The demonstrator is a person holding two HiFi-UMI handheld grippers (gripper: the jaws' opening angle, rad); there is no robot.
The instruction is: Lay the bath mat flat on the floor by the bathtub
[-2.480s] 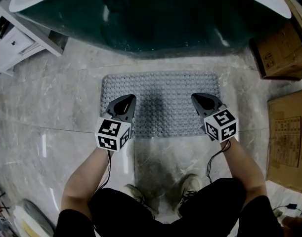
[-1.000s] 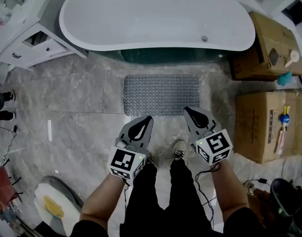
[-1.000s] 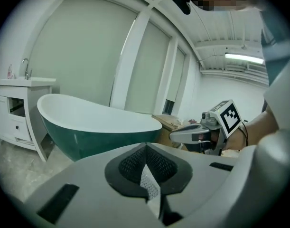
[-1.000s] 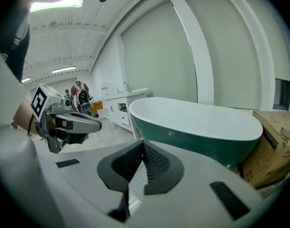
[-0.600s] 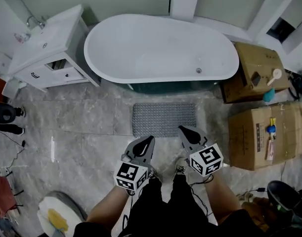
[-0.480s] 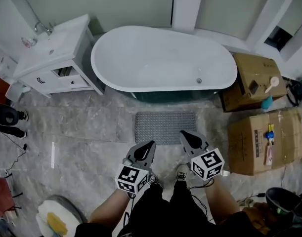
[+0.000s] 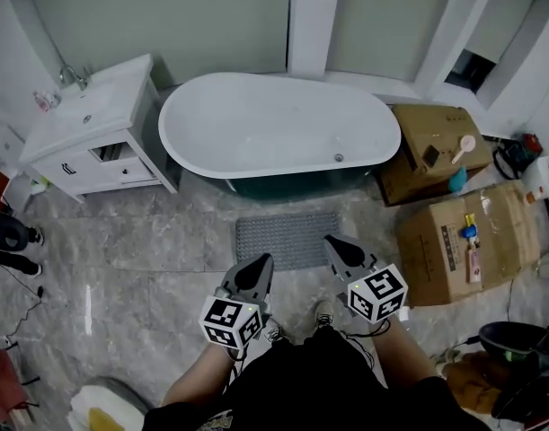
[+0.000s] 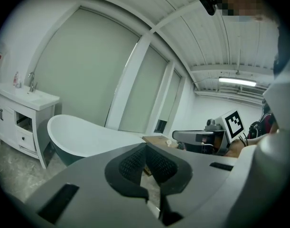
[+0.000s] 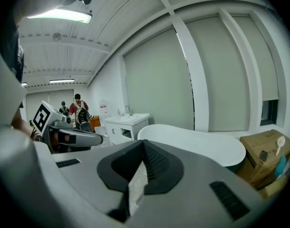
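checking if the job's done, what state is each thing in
bathtub: empty
bath mat: flat on the floor by the bathtub
left tool: shut, holding nothing
right tool: shut, holding nothing
boxes: closed, small items on top

Head view high, steeply down, both gripper views near level, all three sharing the bathtub [image 7: 278,124]

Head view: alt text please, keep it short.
Seen from above, a grey bath mat lies flat on the floor beside a white bathtub. The person stands just behind it, left tongs and right tongs shut and empty, pointing at it. White vanity at left, cardboard boxes at right.
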